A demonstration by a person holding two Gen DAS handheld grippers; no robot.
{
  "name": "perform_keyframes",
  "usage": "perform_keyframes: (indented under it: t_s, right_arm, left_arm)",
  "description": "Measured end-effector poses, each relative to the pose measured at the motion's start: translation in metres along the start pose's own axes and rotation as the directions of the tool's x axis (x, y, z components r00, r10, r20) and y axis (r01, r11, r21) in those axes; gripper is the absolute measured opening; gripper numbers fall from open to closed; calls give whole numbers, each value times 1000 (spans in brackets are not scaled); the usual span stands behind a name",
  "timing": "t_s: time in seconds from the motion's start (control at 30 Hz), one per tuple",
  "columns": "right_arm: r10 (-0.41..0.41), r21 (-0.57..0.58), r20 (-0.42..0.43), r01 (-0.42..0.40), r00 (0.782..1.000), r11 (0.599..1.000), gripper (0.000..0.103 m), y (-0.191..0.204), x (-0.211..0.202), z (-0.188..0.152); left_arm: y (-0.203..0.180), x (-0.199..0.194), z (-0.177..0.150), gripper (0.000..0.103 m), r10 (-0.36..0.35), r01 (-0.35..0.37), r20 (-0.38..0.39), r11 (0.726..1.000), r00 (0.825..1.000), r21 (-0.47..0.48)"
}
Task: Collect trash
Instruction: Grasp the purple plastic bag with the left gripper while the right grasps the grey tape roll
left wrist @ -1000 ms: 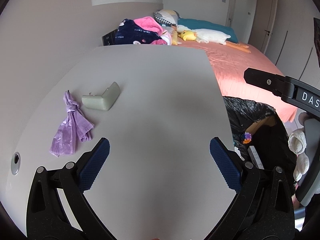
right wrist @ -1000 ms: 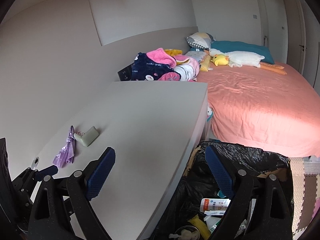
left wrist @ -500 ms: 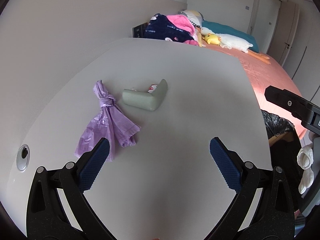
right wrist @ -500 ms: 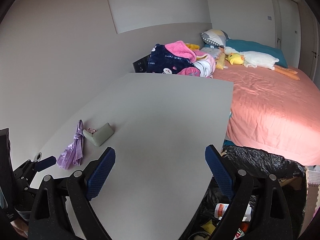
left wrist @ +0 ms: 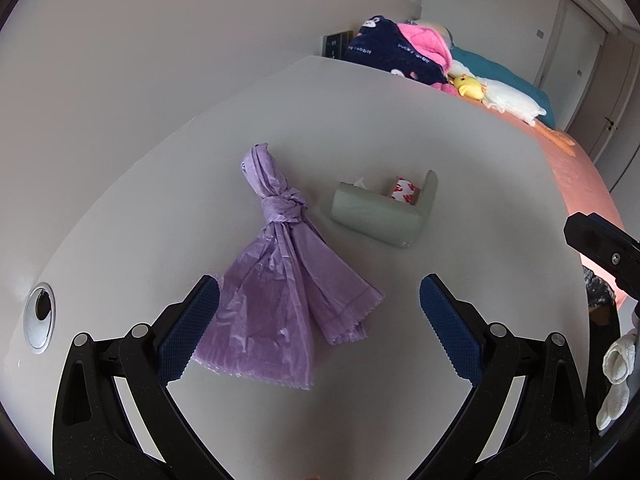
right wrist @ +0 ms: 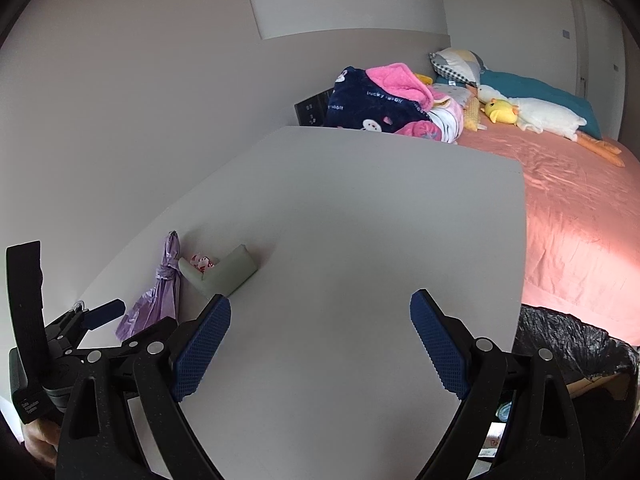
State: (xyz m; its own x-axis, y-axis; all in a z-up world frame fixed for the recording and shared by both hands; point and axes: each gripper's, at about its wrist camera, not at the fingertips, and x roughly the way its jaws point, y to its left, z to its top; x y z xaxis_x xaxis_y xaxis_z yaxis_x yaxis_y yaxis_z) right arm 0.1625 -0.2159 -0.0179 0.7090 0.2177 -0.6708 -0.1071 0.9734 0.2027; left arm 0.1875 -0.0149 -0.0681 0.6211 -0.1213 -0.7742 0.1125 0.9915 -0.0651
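A knotted purple plastic bag (left wrist: 280, 280) lies flat on the grey desk (left wrist: 400, 400); it also shows in the right wrist view (right wrist: 158, 300). Beside it lies a grey L-shaped foam corner guard (left wrist: 384, 212) with a red-and-white sticker, seen too in the right wrist view (right wrist: 220, 272). My left gripper (left wrist: 320, 328) is open and empty, its jaws straddling the bag's lower edge just above the desk. My right gripper (right wrist: 320, 344) is open and empty over bare desk, right of the left gripper (right wrist: 96, 316).
A bin lined with a black bag (right wrist: 572, 344) stands at the desk's right edge. A round cable hole (left wrist: 40, 316) sits at the desk's left. A pink bed (right wrist: 580, 208) with clothes and a plush duck lies beyond.
My left gripper has moved left and forward, so the purple bag now lies between its jaws. My right gripper has swung left from over the bin to over the desk.
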Motion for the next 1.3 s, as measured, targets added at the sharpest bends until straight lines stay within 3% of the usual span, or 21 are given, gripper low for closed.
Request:
perform_keyframes:
  t_s: [0.37,0.5,0.57,0.77,0.97,1.3]
  right_arm:
    - [40,-41,-42,-42,998,998,91,29,38,6]
    - [47,-55,-51,-50,998,997,91,37,47,9]
    - [50,-62,-55,-53,997,997,91,42,52,11]
    - [49,-121,-75,-58,996,991,91,60,68,12]
    - [32,-197,-112,-53,993,979,88,81,85,10]
    - [49,-206,-94,-68,994,976,78,93,86,17]
  left_arm:
    - [8,20,4,95,62,-61,-27,998,998,34]
    - [15,22,4,82,80,-79,-43,997,996,24]
    - [18,20,3,68,80,-79,-33,996,996,29]
    - [28,16,2,50,78,-78,-25,997,997,16]
    - [39,14,3,43,39,-40,-21,998,999,-38]
    - [39,12,0,42,32,-33,-30,999,999,-33]
